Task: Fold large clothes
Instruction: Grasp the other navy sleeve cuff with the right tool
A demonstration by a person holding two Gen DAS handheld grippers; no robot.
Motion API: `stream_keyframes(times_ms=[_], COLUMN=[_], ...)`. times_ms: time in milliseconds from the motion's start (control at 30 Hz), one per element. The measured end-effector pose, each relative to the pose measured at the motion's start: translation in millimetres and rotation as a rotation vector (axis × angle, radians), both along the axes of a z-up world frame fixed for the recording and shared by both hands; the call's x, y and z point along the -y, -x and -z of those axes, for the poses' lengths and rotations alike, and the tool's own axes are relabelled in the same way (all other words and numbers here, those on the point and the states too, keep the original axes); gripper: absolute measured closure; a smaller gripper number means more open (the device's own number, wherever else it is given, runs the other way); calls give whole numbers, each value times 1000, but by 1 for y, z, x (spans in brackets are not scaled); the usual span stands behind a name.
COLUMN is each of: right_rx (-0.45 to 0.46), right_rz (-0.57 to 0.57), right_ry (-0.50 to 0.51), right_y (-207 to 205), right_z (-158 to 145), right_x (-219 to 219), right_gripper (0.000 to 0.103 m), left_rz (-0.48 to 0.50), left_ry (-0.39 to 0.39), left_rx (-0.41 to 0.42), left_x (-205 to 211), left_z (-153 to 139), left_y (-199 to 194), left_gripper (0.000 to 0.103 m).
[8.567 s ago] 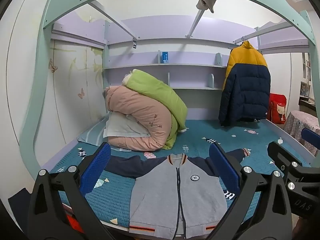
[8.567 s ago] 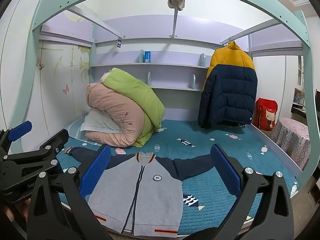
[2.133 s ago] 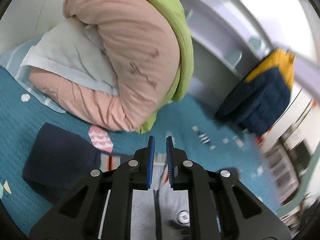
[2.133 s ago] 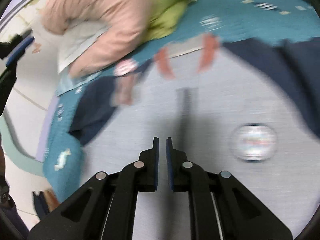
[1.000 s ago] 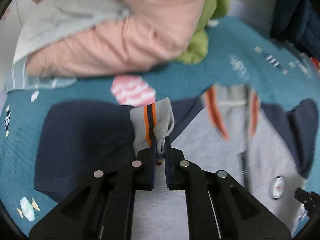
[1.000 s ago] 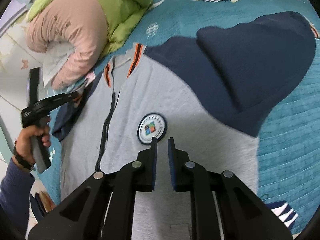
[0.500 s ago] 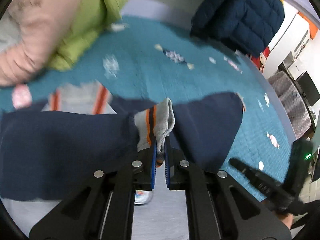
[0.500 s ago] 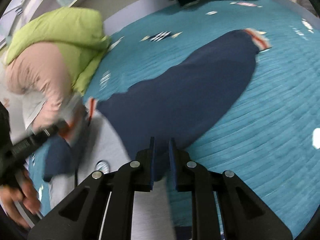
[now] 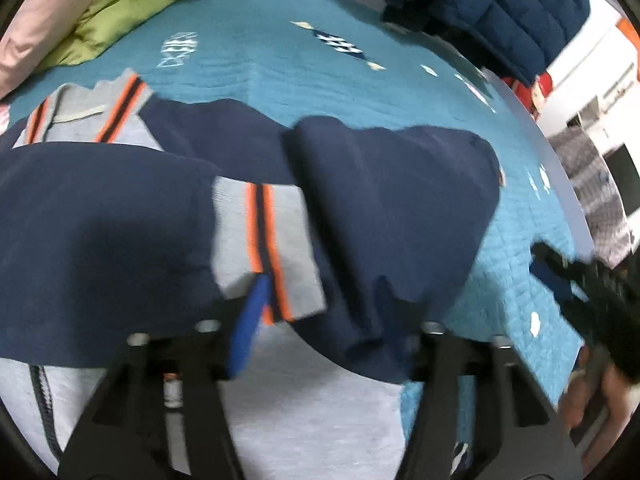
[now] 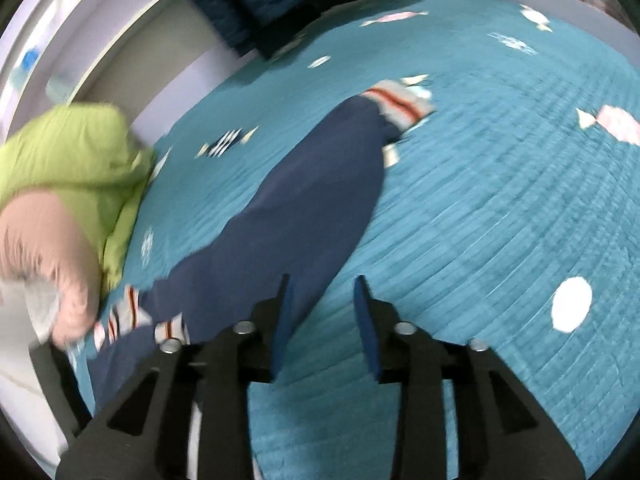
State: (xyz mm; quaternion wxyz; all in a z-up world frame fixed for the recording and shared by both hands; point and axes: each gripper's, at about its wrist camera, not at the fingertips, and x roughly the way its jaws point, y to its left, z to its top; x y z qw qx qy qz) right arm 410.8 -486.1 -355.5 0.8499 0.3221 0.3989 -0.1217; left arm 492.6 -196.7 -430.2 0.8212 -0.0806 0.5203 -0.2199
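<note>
Jacket (image 9: 288, 412) sleeves are being folded across the grey body on the bed (image 9: 280, 60).
We are holding our left gripper (image 9: 320, 320) with jaws just opening, the striped cuff (image 9: 264, 248) lying loose between them on the jacket's chest; our right gripper (image 10: 322, 320) is spreading its jaws too, empty, over the other navy sleeve (image 10: 304, 208) stretched across the teal quilt, green-and-pink bedding (image 10: 60, 200) beyond.
</note>
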Motion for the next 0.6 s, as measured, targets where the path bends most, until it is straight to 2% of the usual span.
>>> stream_keyframes(times_ms=[133,200,267,333,433,600], right_rx=[33,30,20,25,41,89], right_rz=[85,104,102,107,130,148], right_ry=[-28,-40,-38,-96,-194,-330], right_y=[-10,-18,-30,-42,-54,-75], right_z=[7,14,22,34,49,68], right_x=[49,69,84,99,111,120], right_gripper=[64,63,62,62,60,56], left_rz=[101,149,148,115,38,-63], left_ry=[26,49,41,33,-100,-201], left_rx=[-17,7,40,70,108,111], left_x=[14,13,10,-3,-28,-89], left_z=[-4,-14,-24,-33,-36,-34], left_y=[8,12,13,12,4,-3], left_gripper=[40,40,39,37,35,35])
